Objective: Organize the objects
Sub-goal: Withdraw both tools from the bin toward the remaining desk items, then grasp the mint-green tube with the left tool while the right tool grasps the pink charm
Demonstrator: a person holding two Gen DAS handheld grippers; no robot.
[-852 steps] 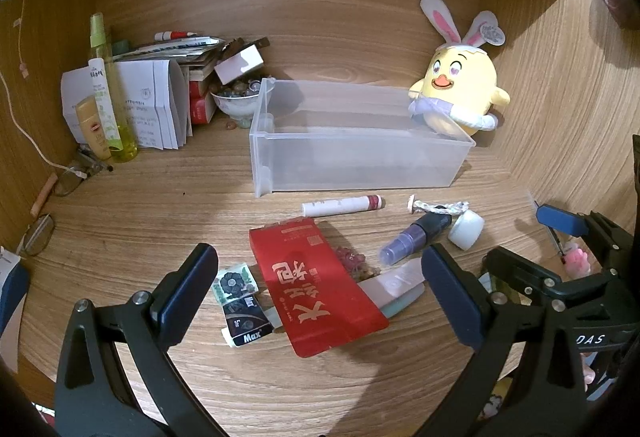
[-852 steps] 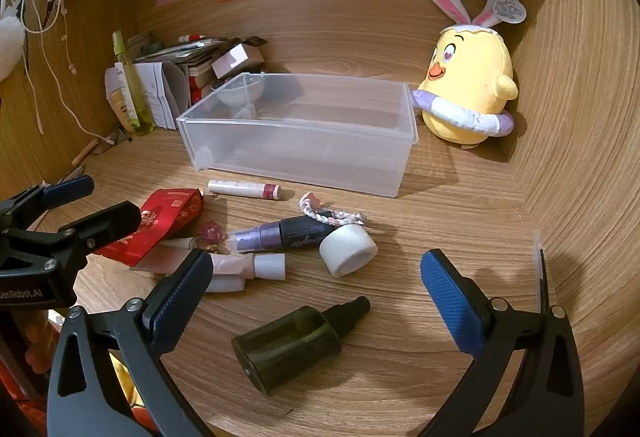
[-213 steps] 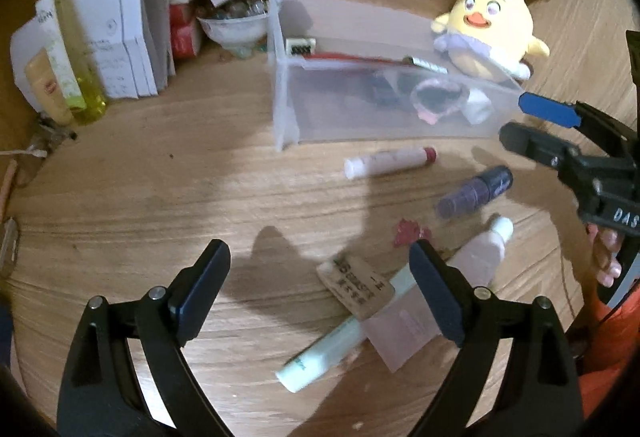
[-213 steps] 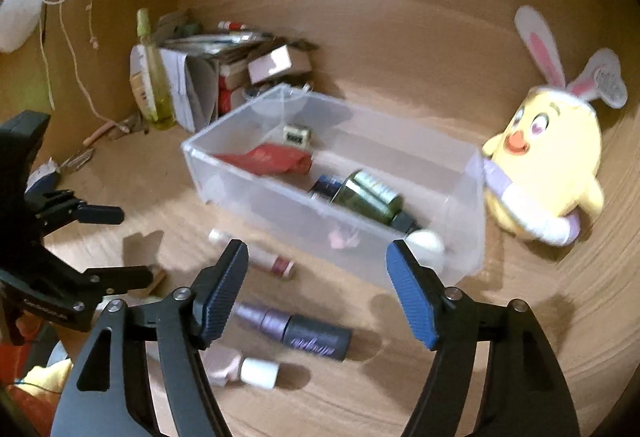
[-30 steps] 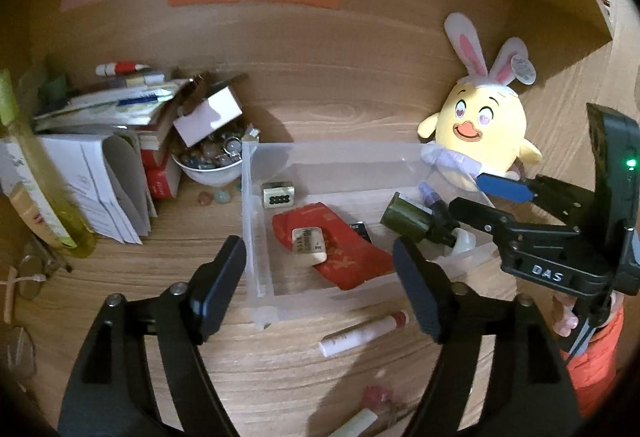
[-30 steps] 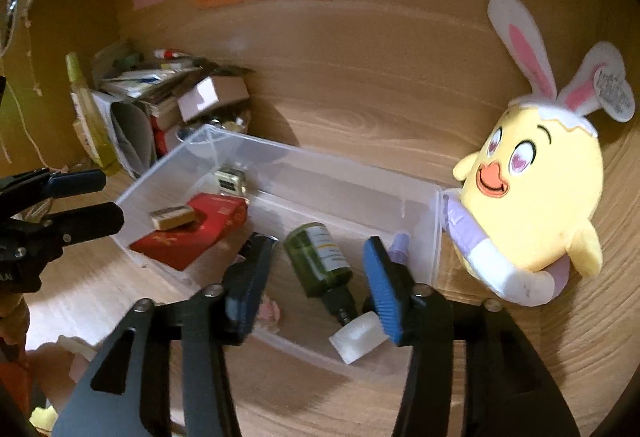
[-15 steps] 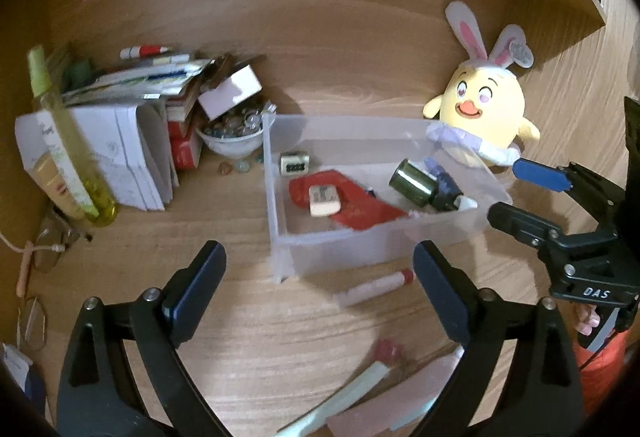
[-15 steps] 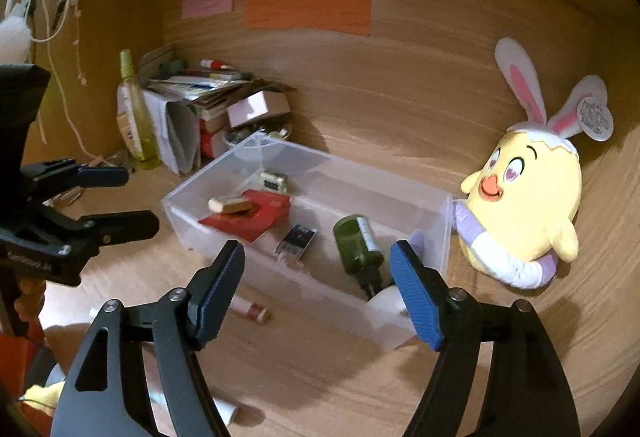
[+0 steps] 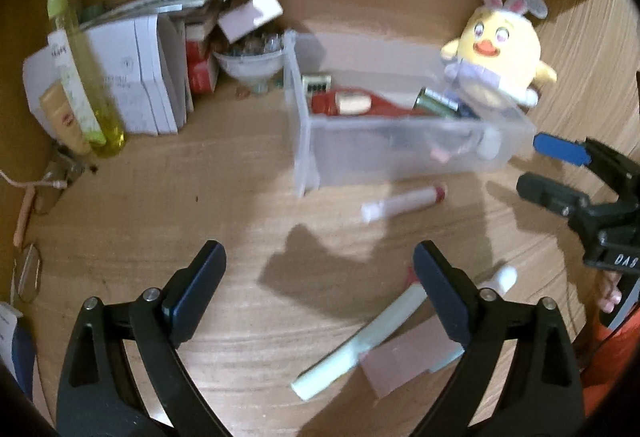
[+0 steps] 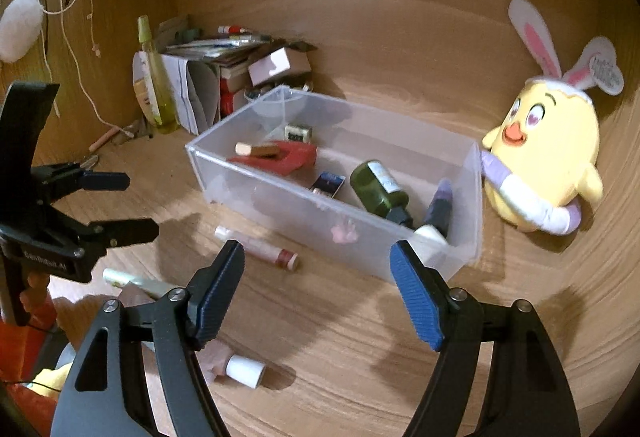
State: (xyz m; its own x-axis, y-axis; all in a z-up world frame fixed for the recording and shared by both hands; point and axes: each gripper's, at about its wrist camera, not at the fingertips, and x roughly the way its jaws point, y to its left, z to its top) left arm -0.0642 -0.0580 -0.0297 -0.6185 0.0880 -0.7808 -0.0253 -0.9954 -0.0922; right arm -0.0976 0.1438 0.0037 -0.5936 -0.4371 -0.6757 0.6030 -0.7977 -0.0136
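A clear plastic bin (image 10: 280, 193) stands mid-desk. It holds a red packet (image 10: 288, 159), a dark green bottle (image 10: 378, 185), a purple bottle (image 10: 440, 203) and small items. Loose on the desk in front lie a white tube with a red cap (image 9: 400, 199), a pale green tube (image 9: 360, 341) and a pink tube with a white cap (image 10: 240, 367). My left gripper (image 9: 320, 289) hangs open over bare desk, just left of the green tube. The right gripper (image 10: 318, 293) is open too, short of the bin's near corner, with nothing between its fingers.
A yellow bunny-eared plush (image 10: 544, 153) leans against the right wall beside the bin. At the back left stand papers and small boxes (image 9: 140, 77), a bowl of trinkets (image 9: 250, 57) and a tall yellow-green bottle (image 9: 80, 77). Glasses (image 9: 28, 273) lie at the left edge.
Both grippers have drawn back from the bin and opened wider. The left view has dropped toward the loose tubes on the desk. The purple bottle now lies in the bin.
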